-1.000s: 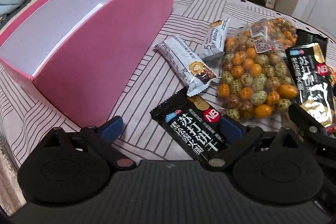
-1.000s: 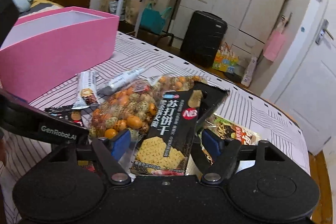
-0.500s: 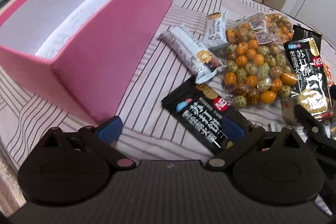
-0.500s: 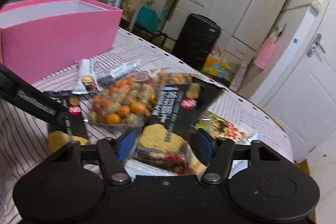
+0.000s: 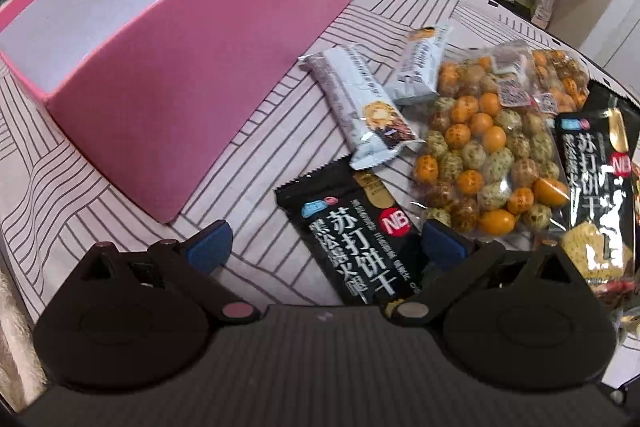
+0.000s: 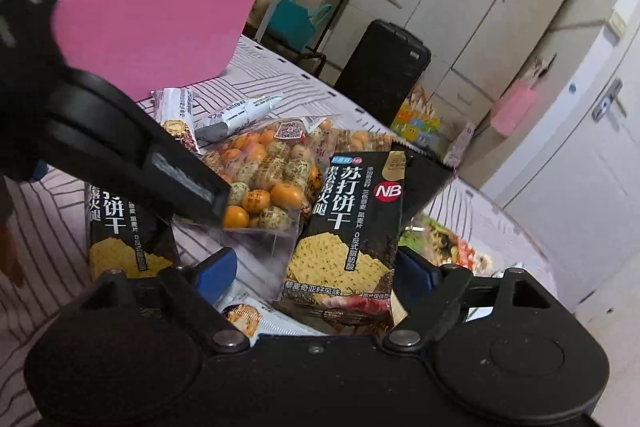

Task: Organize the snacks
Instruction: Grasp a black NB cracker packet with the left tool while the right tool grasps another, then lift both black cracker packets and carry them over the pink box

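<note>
Snacks lie on our striped worktop [image 5: 248, 147] beside the pink box [image 5: 208, 67].
Our left gripper [image 5: 325, 245] jaws stand wide over one black cracker pack [image 5: 352, 227]; our right gripper [image 6: 316, 269] jaws are opening around another cracker pack [image 6: 352, 223].

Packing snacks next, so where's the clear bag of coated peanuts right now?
In the left wrist view, the bag of coated peanuts lies right of centre on the striped tablecloth, between two black cracker packets.

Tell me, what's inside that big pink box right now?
The pink box shows only bare white walls inside, with no snack visible. Its floor is hidden behind the near wall, so something lying flat could escape notice. The snacks in view lie outside on the striped tablecloth.
</note>
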Action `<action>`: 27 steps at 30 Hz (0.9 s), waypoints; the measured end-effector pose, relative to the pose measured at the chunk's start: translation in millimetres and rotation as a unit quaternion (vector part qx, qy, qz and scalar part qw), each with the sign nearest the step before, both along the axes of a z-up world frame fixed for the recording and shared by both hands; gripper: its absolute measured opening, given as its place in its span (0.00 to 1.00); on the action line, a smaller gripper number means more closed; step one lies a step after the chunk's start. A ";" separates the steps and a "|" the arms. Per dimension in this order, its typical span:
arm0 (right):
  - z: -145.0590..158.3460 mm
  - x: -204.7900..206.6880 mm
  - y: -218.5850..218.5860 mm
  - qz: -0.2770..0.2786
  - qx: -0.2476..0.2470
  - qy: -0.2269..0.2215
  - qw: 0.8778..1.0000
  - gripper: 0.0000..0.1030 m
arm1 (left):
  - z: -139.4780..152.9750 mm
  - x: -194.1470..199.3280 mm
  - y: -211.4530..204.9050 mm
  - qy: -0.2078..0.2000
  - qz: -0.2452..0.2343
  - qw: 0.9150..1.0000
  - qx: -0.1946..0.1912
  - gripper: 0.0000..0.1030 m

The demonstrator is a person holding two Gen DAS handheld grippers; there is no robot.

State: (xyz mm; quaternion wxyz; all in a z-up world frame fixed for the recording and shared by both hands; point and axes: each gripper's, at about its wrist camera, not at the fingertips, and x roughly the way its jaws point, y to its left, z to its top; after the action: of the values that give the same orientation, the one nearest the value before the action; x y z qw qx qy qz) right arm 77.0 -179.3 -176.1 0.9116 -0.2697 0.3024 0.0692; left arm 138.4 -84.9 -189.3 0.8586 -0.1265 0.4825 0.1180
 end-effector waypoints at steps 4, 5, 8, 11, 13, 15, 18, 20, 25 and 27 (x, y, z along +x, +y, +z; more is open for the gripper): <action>10.7 -9.4 -6.2 -0.014 0.013 -0.017 1.000 0.52 | -1.4 -6.4 -4.2 -0.016 -0.049 0.999 0.017 0.94; 15.4 -11.0 -11.0 -0.021 0.028 -0.019 0.999 0.42 | -0.6 -9.5 -3.8 -0.019 -0.057 0.998 0.020 0.89; 27.1 -12.7 -27.7 -0.046 0.070 -0.005 0.996 0.34 | 3.8 -17.4 -3.5 -0.030 -0.093 0.994 0.038 0.70; 30.5 -14.1 -39.0 -0.063 0.097 0.013 0.993 0.33 | 9.5 -23.8 -2.3 -0.026 -0.127 0.990 0.059 0.66; 31.2 -14.1 -41.0 -0.075 0.107 0.025 0.991 0.35 | 11.6 -24.3 2.7 -0.017 -0.134 0.989 0.066 0.66; 28.1 -11.3 -38.0 -0.089 0.100 0.027 0.991 0.45 | 13.3 -26.7 5.0 -0.011 -0.139 0.987 0.075 0.68; 23.4 -10.0 -29.7 -0.087 0.076 0.011 0.993 0.56 | 12.0 -27.9 8.4 -0.004 -0.130 0.988 0.079 0.71; 20.5 -8.2 -25.1 -0.085 0.078 0.019 0.993 0.67 | 10.2 -29.2 8.9 -0.004 -0.122 0.989 0.080 0.75; 5.7 -1.4 -8.0 -0.070 0.039 0.022 0.997 0.72 | 6.0 -29.8 19.7 -0.001 -0.095 0.994 0.052 0.81; -2.1 3.2 -0.4 -0.054 0.004 0.013 0.998 0.71 | 5.4 -29.6 22.7 -0.004 -0.105 0.994 0.034 0.69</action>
State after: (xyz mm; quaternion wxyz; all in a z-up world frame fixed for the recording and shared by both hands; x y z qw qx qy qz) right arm 80.1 -179.7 -178.3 0.9113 -0.2483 0.3276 0.0246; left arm 108.9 -62.3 -183.9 0.8718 -0.0462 0.4857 0.0433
